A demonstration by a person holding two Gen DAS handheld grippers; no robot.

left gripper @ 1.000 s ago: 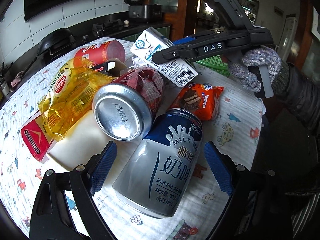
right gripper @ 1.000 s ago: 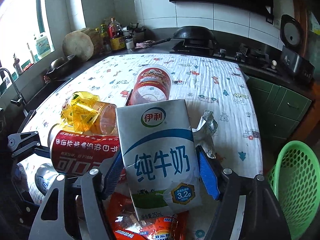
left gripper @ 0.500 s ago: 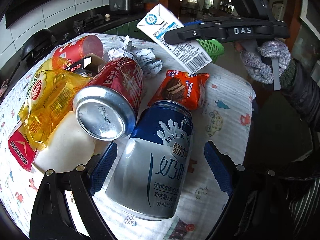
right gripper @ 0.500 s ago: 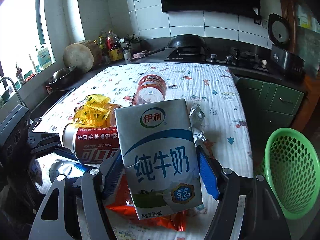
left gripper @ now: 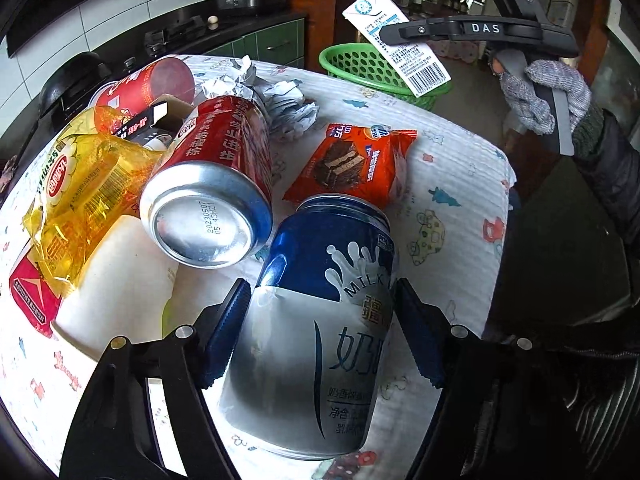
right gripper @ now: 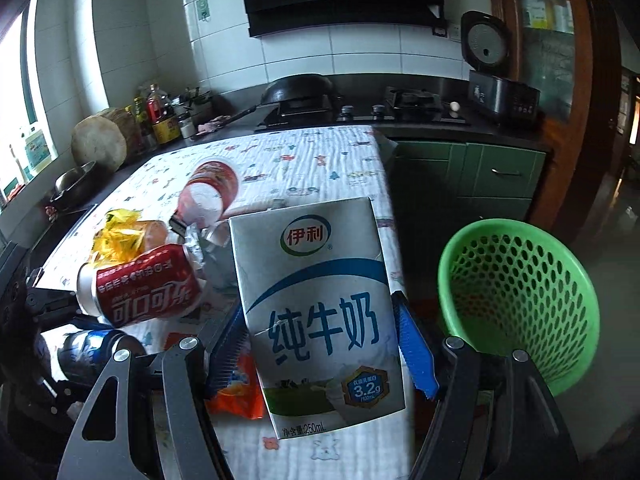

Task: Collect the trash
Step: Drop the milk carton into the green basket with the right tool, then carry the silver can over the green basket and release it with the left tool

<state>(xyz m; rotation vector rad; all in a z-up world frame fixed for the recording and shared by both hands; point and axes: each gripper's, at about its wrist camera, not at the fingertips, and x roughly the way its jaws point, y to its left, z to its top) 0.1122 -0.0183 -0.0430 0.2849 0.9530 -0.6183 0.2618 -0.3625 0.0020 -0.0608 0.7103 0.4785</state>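
Kitchen counters and green cabinets are seen behind a tabletop (left gripper: 460, 184) covered with a white cloth printed with small cartoon figures, on which trash is heaped. A white and blue milk carton (right gripper: 320, 312) is pinched upright between the blue pads of the right tongs (right gripper: 324, 344) and is held in the air past the tabletop's edge. The green perforated plastic basket (right gripper: 520, 300) stands on the floor just to the right of the carton in the right wrist view, lower than it; the coming move is judged to be a short carry rightward and a release over the basket's open mouth.

A blue and silver milk-drink can (left gripper: 320, 320) lies on its side on the cloth, its long axis running along the left tongs (left gripper: 320, 328), top end pointing away. The jaws have just been closing, the can is between them, and the pads appear to rest on its flanks. A red cola can (left gripper: 216, 184), an orange snack wrapper (left gripper: 352, 164) and a yellow crinkled bag (left gripper: 80, 184) lie just beyond.
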